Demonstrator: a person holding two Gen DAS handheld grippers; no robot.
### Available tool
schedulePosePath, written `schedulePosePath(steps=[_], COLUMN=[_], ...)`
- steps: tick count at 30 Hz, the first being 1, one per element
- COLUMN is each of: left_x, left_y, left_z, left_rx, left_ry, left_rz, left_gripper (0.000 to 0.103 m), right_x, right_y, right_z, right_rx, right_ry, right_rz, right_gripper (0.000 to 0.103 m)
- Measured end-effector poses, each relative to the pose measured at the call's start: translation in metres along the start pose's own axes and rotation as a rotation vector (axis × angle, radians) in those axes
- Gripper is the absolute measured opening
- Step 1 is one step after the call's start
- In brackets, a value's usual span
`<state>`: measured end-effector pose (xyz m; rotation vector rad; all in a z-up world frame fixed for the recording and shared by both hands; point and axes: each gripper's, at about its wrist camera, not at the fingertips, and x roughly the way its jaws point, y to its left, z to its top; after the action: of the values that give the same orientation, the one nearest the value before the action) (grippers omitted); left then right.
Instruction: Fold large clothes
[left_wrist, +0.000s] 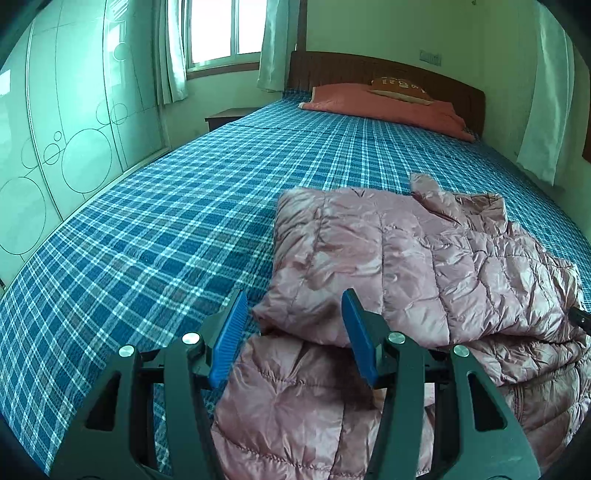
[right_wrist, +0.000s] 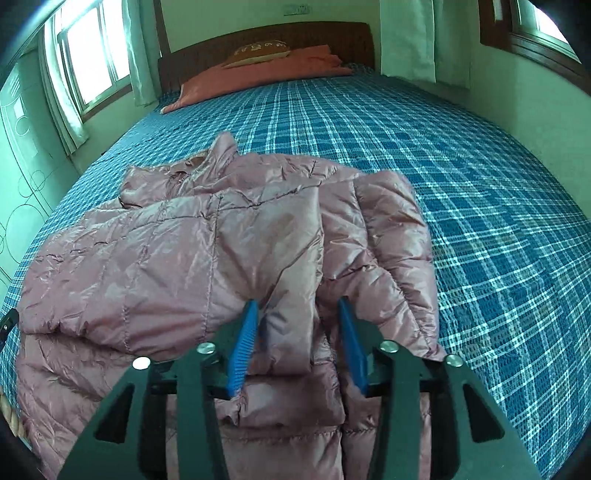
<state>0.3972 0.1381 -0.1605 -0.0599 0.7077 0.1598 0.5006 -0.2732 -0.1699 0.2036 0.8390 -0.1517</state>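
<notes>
A pink quilted puffer jacket (left_wrist: 406, 251) lies partly folded on the blue plaid bed (left_wrist: 166, 221), one sleeve laid across its body. My left gripper (left_wrist: 293, 301) is open just above the jacket's near left edge, holding nothing. In the right wrist view the jacket (right_wrist: 177, 251) fills the near left, with the collar at the far end. My right gripper (right_wrist: 297, 310) is open, its blue pads either side of a raised fold of a sleeve end, not pinching it.
A red folded blanket (left_wrist: 388, 105) and a brown pillow (left_wrist: 400, 88) lie at the headboard. A glass wardrobe (left_wrist: 55, 129) stands left of the bed, with a nightstand (left_wrist: 227, 116) under the window. Plaid sheet (right_wrist: 480, 221) stretches right of the jacket.
</notes>
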Motion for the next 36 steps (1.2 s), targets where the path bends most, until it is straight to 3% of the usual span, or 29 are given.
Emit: schedulePosePath(steps=[3,6,12,14,16,19,22,25,27,31,36], left_x=[0.003,0.024,0.083,0.097,0.094,0.067,0.038,0.051,0.065,0.05,0.068], left_y=[-0.004,-0.009,-0.007,-0.005,-0.003,-0.006,-0.013,-0.027,-0.03,-0.019,-0.015], left_z=[0.019,0.034,0.032,0.023,0.022,0.023,0.018,0.003,-0.003,0.002,-0.003], left_rx=[0.017,0.023,0.043,0.043,0.031,0.042,0.032,0.071,0.085,0.03,0.011], left_ry=[-0.038,-0.024,0.117,0.167,0.159,0.084,0.019,0.101,0.157,0.114,0.165], left_rz=[0.009,0.023,0.104,0.081,0.083,0.11,0.055,0.006,0.013,0.005,-0.01], left_gripper=[0.053,0.053,0.054,0.054,0.054,0.053,0.053,0.053,0.054,0.054,0.054], right_x=[-0.009,0.011,0.084,0.087,0.078,0.048,0.031,0.048,0.047,0.026,0.039], right_y=[0.003,0.013,0.023,0.023,0.026,0.032,0.038,0.041,0.043,0.038,0.03], right_z=[0.017,0.035,0.034,0.03,0.03,0.025,0.011,-0.006,-0.012,-0.014,-0.021], right_rx=[0.015,0.019,-0.003,-0.019,-0.036,-0.044,-0.07,-0.088,-0.113,-0.078,-0.079], right_ry=[-0.05,-0.043,0.119,0.111,0.108,0.056,0.027,0.08,0.067,0.047,0.055], right_rz=[0.015,0.067,0.024,0.025,0.004,-0.004,0.016,0.007,-0.006,-0.009,0.004], right_gripper=[0.059,0.059,0.06,0.06,0.06,0.06,0.06,0.06,0.061,0.061,0.062])
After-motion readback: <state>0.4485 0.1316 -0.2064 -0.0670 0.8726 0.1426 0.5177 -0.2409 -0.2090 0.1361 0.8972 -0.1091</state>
